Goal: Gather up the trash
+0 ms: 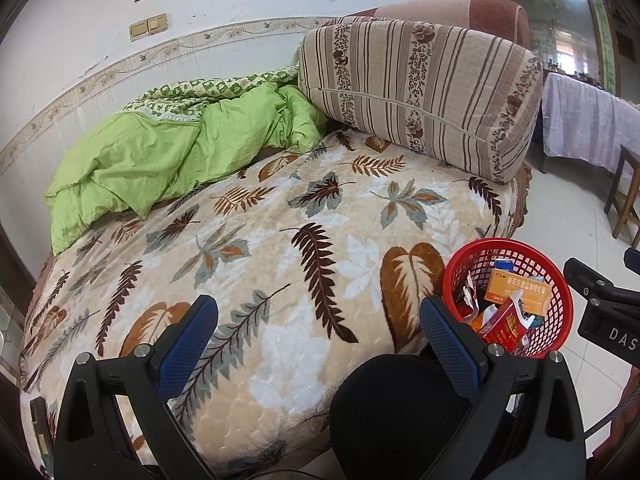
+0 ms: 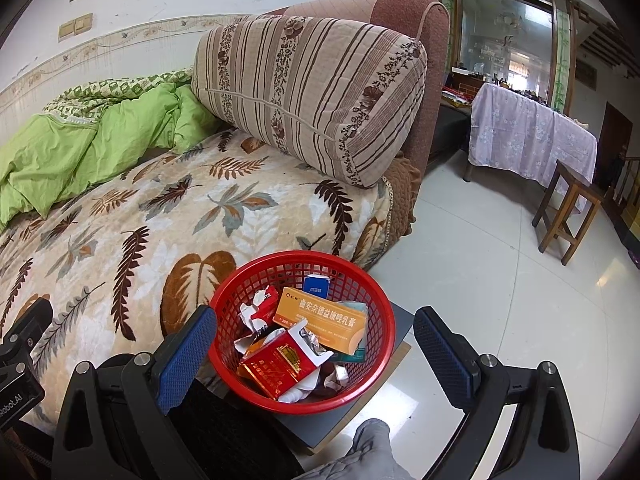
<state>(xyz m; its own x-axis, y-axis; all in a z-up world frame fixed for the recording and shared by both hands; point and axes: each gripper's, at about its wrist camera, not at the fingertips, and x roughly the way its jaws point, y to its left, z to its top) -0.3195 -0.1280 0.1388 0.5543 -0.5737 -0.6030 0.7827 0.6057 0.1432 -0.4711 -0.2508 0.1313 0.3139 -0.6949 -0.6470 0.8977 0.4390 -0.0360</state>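
Observation:
A red plastic mesh basket (image 2: 376, 304) stands on a low grey stand beside the bed, holding trash: an orange medicine box (image 2: 324, 320), a torn red cigarette pack (image 2: 276, 368), a small blue box (image 2: 315, 283) and crumpled wrappers. The basket also shows in the left wrist view (image 1: 556, 292). My right gripper (image 2: 316, 352) is open and empty, its jaws either side of the basket, just above it. My left gripper (image 1: 320, 344) is open and empty over the leaf-patterned blanket (image 1: 280, 240), left of the basket.
A green quilt (image 1: 160, 160) lies bunched at the back of the bed. A striped cushion (image 2: 312, 92) leans on the brown headboard. A wooden stool (image 2: 568, 212) and a cloth-covered table (image 2: 532, 136) stand on the tiled floor at right. A dark round object (image 1: 384, 412) sits below the left gripper.

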